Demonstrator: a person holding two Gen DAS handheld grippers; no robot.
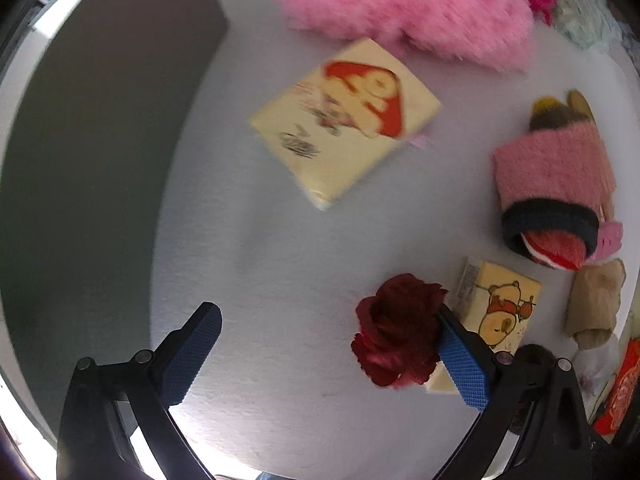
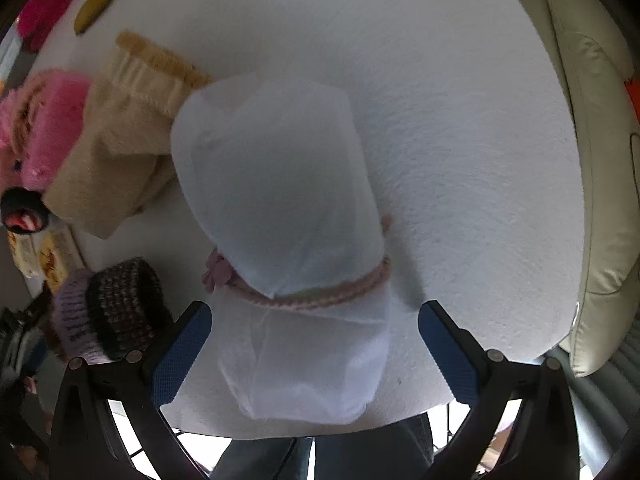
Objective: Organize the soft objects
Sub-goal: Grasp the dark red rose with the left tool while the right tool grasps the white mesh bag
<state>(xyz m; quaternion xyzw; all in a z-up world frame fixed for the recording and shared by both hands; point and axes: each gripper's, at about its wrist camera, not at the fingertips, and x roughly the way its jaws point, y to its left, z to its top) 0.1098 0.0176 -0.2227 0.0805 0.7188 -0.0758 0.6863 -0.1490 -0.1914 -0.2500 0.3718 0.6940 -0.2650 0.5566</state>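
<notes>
A white bag (image 2: 280, 216) (tied with a pink cord (image 2: 320, 298)) is seen near the table's (image 2: 460, 140) front edge, between the wide-open right gripper (image 2: 314, 354), which holds nothing. A red rose (image 1: 398, 330) is touched by one finger of the wide-open left gripper (image 1: 328, 354).

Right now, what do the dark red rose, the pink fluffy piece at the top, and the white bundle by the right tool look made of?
Rose: likely fabric, an artificial flower; the petals look matte and velvety with crisp folds. Pink piece: plush or faux fur, long fuzzy pile, though blurred. White bundle: thin non-woven or gauzy cloth, slightly see-through, tied with a pink braided cord.
</notes>
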